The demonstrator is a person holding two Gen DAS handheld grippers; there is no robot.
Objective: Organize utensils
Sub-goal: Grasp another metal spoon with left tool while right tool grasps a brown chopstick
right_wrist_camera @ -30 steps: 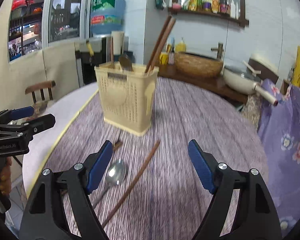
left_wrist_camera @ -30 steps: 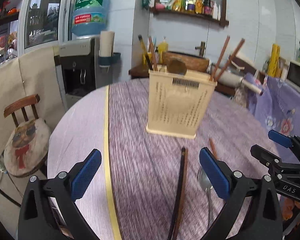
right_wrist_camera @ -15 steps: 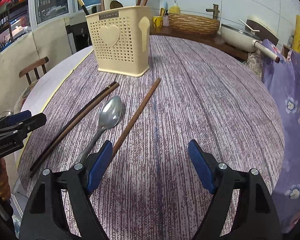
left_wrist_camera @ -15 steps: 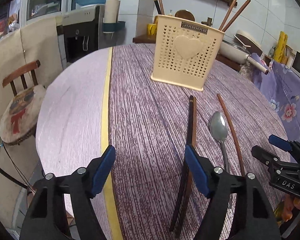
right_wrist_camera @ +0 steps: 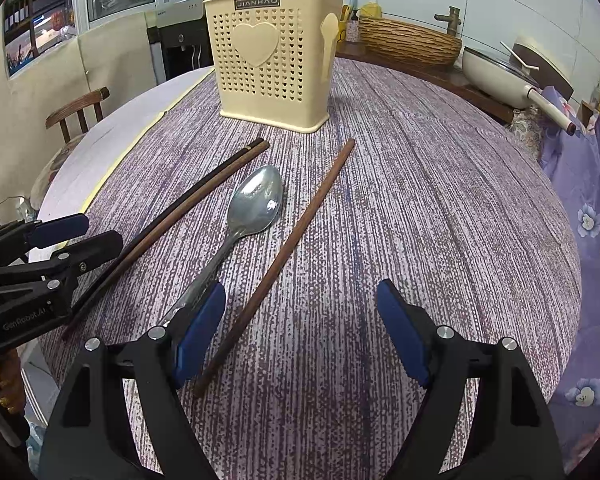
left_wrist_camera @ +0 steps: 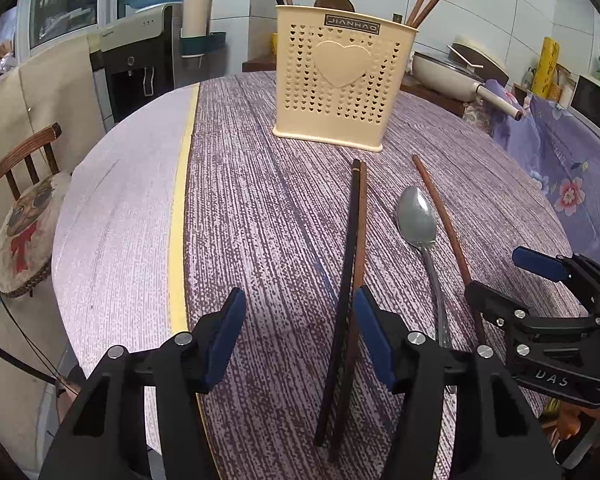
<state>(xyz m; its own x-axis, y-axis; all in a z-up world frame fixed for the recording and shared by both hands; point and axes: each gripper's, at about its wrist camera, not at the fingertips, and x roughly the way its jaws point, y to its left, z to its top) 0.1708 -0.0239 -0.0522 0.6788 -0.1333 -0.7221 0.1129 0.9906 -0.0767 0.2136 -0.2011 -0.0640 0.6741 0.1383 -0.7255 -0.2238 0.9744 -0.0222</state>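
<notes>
A cream perforated utensil holder (left_wrist_camera: 342, 80) (right_wrist_camera: 274, 58) stands on the round table and holds several chopsticks and a spoon. In front of it lie a dark chopstick pair (left_wrist_camera: 350, 272) (right_wrist_camera: 180, 216), a metal spoon (left_wrist_camera: 418, 224) (right_wrist_camera: 252, 208) and a single brown chopstick (left_wrist_camera: 444, 228) (right_wrist_camera: 296, 232). My left gripper (left_wrist_camera: 298, 340) is open and empty, low over the table; the pair lies just inside its right finger. My right gripper (right_wrist_camera: 300, 328) is open and empty, with the near end of the single chopstick between its fingers and the spoon handle by its left finger.
The table (left_wrist_camera: 260, 208) has a purple wood-grain cloth and a yellow strip (left_wrist_camera: 178, 216) on its left part. A wooden chair (left_wrist_camera: 24, 184) stands left of it. A flowered cloth (right_wrist_camera: 592, 200) hangs at the right. A pan (right_wrist_camera: 500, 72) and basket (right_wrist_camera: 408, 42) sit behind.
Both grippers have drawn back from the holder and dropped lower toward the table's near edge. The loose chopsticks and spoon now lie close under the fingers. Both stayed open.
</notes>
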